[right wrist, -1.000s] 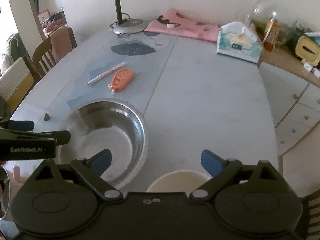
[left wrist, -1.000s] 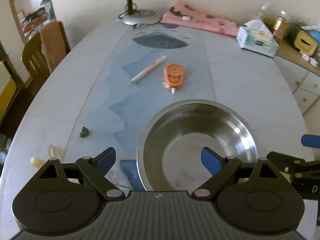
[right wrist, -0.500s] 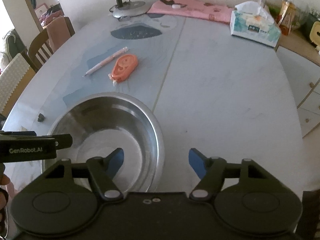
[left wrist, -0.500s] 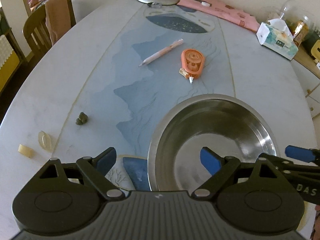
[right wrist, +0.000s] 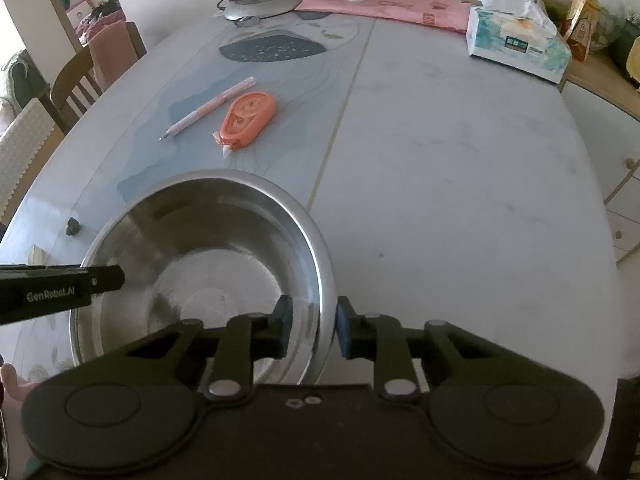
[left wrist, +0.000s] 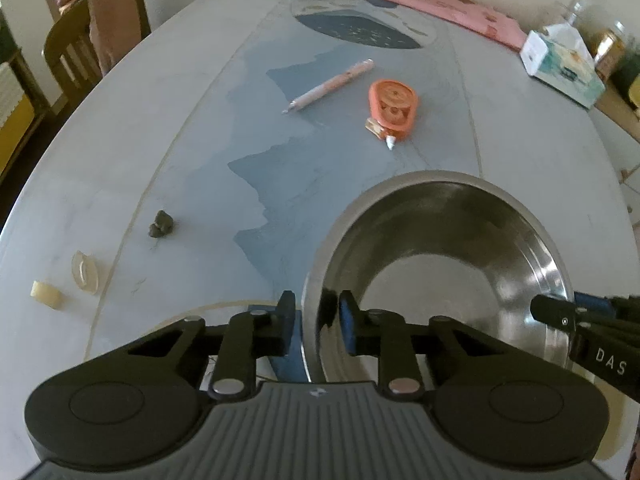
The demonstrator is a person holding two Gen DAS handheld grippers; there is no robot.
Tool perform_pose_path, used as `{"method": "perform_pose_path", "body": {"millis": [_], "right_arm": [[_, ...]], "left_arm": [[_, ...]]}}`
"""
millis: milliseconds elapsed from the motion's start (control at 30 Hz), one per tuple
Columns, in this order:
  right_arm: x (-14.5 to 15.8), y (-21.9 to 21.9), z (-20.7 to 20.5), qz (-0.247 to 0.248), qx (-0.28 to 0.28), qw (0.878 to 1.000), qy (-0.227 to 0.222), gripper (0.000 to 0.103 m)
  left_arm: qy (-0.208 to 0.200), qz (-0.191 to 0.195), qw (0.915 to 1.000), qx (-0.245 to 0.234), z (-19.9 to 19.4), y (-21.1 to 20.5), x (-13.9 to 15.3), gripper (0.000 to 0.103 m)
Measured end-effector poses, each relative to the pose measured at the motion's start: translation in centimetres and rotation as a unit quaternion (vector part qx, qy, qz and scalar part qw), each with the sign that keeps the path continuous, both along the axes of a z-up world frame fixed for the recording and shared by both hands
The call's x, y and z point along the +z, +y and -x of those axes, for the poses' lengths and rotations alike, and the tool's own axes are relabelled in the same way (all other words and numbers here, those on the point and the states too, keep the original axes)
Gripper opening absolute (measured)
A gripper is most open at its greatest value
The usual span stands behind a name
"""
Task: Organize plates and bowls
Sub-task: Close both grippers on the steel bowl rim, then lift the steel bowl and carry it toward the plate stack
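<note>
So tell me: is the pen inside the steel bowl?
No, the pen lies on the table beyond the steel bowl.

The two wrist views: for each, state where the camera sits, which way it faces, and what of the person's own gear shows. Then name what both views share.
Left wrist: on the left gripper, looking forward and down; its jaws are closing astride the steel bowl's left rim; the right gripper's tip enters at right.
Right wrist: on the right gripper, facing likewise; jaws closing astride the right rim; the left gripper's finger enters at left.
Shared: bowl, pen, orange tape dispenser, tissue box, table.
</note>
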State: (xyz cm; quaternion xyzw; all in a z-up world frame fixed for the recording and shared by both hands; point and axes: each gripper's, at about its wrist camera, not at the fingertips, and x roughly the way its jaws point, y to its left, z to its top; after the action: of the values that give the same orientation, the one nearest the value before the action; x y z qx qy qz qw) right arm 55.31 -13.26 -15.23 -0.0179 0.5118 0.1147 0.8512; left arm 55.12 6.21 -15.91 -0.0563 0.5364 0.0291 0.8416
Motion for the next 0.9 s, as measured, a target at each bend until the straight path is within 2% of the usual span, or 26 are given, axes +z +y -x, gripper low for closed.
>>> {"method": "perform_pose_path", "body": {"millis": [100, 200, 333, 900], "right_arm": [[0.3, 0.4, 0.4, 0.012, 0.008, 1.0, -0.01, 0.022], [0.4, 0.3, 0.6, 0.016, 0.003, 1.0, -0.01, 0.015], [1.2, 0.1, 1.1, 0.007, 0.001, 1.0, -0.017, 0.014], [7.4, -1.1, 6.7, -0.019, -0.01, 0.999, -0.046, 0.013]], "left_arm": [[0.001, -0.012, 0.9999, -0.004, 0.2, -0.5, 0.0, 0.022], [0.001, -0.016, 0.9999, -0.002, 0.5, -0.5, 0.1, 0.02], [-0.007, -0.021, 0.9998, -0.002, 1.3, -0.5, 0.9, 0.02], [-0.029, -0.026, 0.999, -0.023, 6.2, -1.1, 7.2, 0.02]]}}
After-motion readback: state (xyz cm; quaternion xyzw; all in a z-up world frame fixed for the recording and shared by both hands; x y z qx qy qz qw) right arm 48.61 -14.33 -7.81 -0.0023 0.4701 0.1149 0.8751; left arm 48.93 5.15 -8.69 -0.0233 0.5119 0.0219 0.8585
